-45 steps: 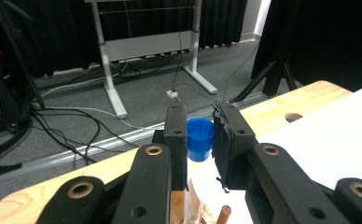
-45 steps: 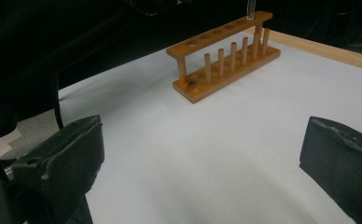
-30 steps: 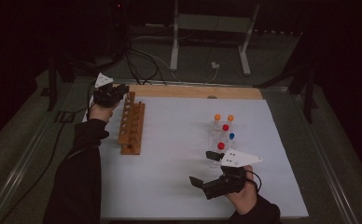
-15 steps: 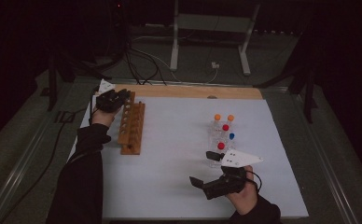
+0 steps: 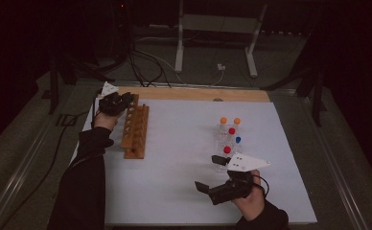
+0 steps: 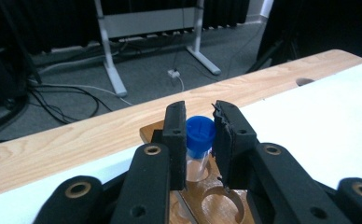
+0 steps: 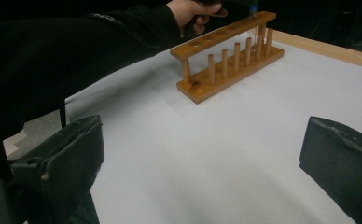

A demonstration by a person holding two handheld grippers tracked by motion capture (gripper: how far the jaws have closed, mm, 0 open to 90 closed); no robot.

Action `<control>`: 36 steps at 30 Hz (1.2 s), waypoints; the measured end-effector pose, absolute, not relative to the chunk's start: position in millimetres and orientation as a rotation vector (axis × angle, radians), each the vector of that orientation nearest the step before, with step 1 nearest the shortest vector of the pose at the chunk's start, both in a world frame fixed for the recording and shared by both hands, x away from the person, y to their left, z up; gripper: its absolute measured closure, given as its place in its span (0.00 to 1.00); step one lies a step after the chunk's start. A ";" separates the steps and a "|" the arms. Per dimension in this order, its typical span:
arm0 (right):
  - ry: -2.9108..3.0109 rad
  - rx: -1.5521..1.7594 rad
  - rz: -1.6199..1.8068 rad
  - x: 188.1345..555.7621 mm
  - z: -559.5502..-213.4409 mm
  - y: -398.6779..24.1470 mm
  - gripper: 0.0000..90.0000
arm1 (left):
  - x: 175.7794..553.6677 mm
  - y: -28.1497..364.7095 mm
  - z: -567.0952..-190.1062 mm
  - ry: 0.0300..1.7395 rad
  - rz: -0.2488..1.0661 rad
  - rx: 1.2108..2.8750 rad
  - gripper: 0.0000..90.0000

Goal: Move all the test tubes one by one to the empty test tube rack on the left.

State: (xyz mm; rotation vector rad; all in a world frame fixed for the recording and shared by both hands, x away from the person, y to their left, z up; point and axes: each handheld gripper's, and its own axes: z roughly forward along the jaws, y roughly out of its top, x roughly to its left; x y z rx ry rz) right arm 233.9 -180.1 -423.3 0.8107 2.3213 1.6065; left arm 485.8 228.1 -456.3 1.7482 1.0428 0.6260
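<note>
My left gripper (image 6: 200, 135) is clamped on a blue-capped tube (image 6: 200, 140), just under the cap so the clear body hangs straight into the end hole of the wooden rack (image 5: 135, 132), at the far end by the table's wooden edge (image 6: 100, 135). The tube looks partly seated, so I judge it is going in now. My right gripper (image 5: 217, 175) rests low on the white sheet (image 5: 174, 158) with its jaws wide apart and empty, just beside the other capped tubes (image 5: 229, 134), ready to take one.
</note>
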 end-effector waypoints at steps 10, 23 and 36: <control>2.263 0.821 1.606 236.8 -414.1 -189.7 0.00 | 466.5 229.8 -431.0 1.026 0.542 1.759 0.30; 2.109 0.898 1.472 249.2 -396.5 -229.9 0.00 | 402.7 216.0 -403.4 0.817 0.367 1.819 0.01; 1.966 1.113 1.366 275.7 -412.0 -268.6 0.00 | 342.2 210.1 -420.8 0.711 0.278 1.844 0.01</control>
